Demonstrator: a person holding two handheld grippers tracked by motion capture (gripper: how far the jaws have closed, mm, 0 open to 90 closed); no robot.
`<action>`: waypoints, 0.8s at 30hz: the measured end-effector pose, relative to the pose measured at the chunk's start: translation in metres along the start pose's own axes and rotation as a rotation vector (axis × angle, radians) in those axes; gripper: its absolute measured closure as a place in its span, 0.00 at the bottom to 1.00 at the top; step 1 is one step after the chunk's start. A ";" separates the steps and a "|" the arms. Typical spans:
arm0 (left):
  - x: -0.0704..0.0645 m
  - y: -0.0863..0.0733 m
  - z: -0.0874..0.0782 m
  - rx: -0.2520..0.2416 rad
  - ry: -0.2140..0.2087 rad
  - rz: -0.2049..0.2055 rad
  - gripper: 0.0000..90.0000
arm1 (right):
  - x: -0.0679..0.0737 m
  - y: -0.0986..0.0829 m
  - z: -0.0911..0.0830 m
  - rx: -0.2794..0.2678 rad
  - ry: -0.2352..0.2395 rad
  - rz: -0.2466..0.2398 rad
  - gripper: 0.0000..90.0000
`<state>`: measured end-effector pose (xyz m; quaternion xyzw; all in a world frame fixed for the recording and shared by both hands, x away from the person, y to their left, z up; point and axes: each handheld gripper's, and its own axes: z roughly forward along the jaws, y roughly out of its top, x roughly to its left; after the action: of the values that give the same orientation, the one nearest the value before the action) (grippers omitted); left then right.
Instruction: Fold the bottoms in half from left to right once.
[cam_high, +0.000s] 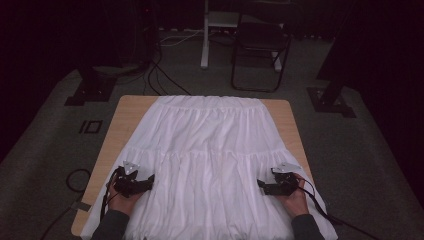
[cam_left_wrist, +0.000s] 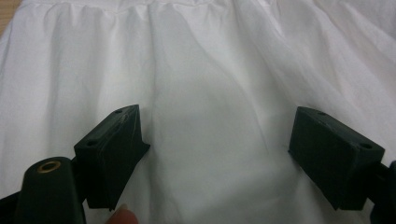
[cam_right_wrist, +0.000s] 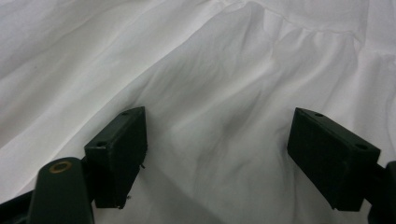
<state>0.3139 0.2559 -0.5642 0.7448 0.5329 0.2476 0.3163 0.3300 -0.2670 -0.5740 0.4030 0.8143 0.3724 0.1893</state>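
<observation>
The white skirt (cam_high: 210, 160) lies flat on the desk (cam_high: 125, 112), not folded yet. The left claw (cam_high: 150, 181) is wide open over its left side, and the right claw (cam_high: 261, 187) over its right (nothing grabbed). Up close you see wrinkles; from high up, the waistband at the far end.

Looks like a lab or recording studio. Dark curtained surroundings, grey carpet (cam_high: 350, 165), loose cables (cam_high: 155, 75) across it, black stand bases (cam_high: 90, 92), a folding chair (cam_high: 260, 45) behind one wooden table (cam_high: 112, 135).
</observation>
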 end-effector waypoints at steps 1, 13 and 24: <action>0.000 0.000 0.000 0.000 0.000 0.000 0.19 | 0.000 0.000 0.000 0.000 0.000 -0.001 0.21; 0.000 0.000 0.000 -0.001 0.000 0.000 0.20 | 0.000 0.000 0.000 0.003 0.009 -0.007 0.19; 0.005 0.004 -0.014 -0.043 -0.006 -0.014 0.34 | 0.000 0.000 0.000 0.003 0.008 -0.006 0.19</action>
<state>0.3081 0.2624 -0.5518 0.7347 0.5319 0.2544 0.3354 0.3301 -0.2665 -0.5742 0.3993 0.8169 0.3722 0.1862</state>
